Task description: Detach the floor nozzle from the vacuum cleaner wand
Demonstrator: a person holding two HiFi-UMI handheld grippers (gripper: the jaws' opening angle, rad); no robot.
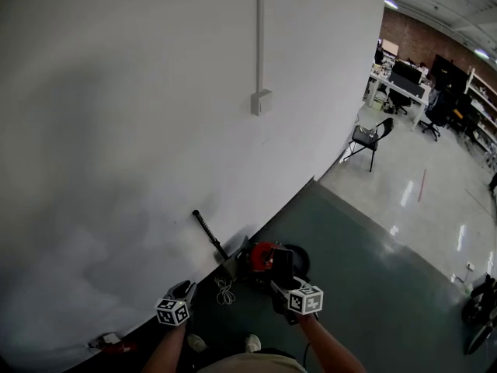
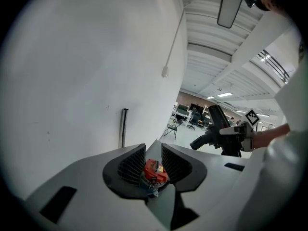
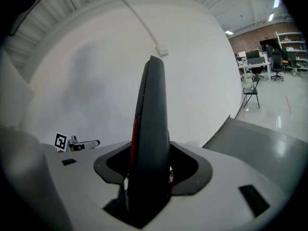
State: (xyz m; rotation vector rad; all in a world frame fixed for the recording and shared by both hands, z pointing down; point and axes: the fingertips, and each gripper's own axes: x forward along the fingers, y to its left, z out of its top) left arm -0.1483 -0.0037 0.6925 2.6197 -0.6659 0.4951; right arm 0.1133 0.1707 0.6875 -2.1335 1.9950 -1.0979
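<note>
A red and black vacuum cleaner body (image 1: 262, 256) lies on the dark green floor at the foot of the white wall. Beside it a black wand (image 1: 210, 235) leans up against the wall; in the left gripper view the wand (image 2: 123, 128) stands above the red body (image 2: 154, 172). My right gripper (image 1: 283, 277) is shut on the black floor nozzle (image 1: 281, 264), which stands up between its jaws (image 3: 150, 129) and is apart from the wand. The left gripper view shows the nozzle (image 2: 217, 128) in that grip. My left gripper (image 1: 185, 290) is shut and holds nothing, to the left of the vacuum.
A white cable (image 1: 225, 290) lies coiled on the floor by the vacuum. A small red thing (image 1: 112, 342) sits at the wall's foot, lower left. A black folding chair (image 1: 371, 138) and desks with monitors (image 1: 404, 84) stand far off. The person's shoes (image 1: 252, 340) are below.
</note>
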